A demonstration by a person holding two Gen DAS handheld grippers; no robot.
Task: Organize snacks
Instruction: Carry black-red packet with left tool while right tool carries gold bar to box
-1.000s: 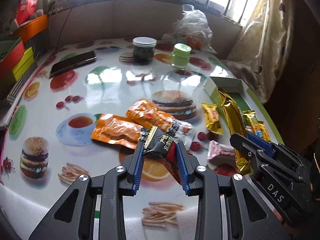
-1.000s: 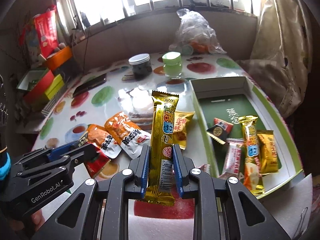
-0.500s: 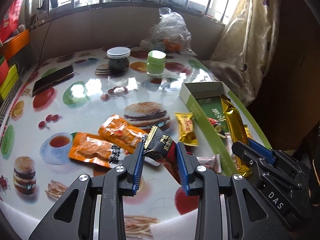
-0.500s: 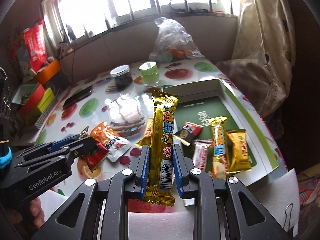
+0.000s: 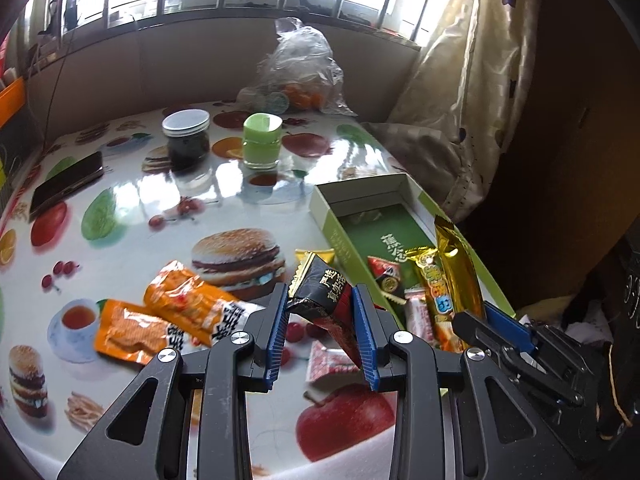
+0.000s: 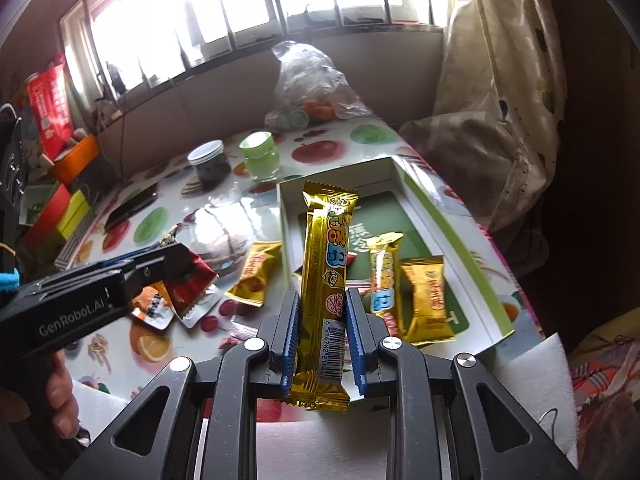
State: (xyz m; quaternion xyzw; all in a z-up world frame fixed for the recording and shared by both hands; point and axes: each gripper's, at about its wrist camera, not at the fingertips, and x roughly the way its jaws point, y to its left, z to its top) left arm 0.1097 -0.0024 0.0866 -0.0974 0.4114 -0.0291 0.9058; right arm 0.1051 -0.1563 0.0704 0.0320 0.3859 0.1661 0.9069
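Left wrist view: the left gripper (image 5: 320, 316) pinches a black-and-red snack packet (image 5: 320, 300) above the table (image 5: 140, 208), just left of the green box (image 5: 340, 236). Judged step: carry to the box; next, move right over its rim and release.

Right wrist view: the right gripper (image 6: 322, 328) clamps a long gold snack bar (image 6: 326, 280) upright over the box, which already holds several packets. The glossy fruit-print tablecloth sits below a bright window (image 6: 240, 4).

a black and red snack packet (image 5: 320, 300) is clamped between the blue pads of the left gripper (image 5: 322, 320) above the table (image 5: 132, 200); a long gold bar (image 5: 456, 268) is held by the right gripper (image 5: 486, 320) over the green box (image 5: 384, 232)
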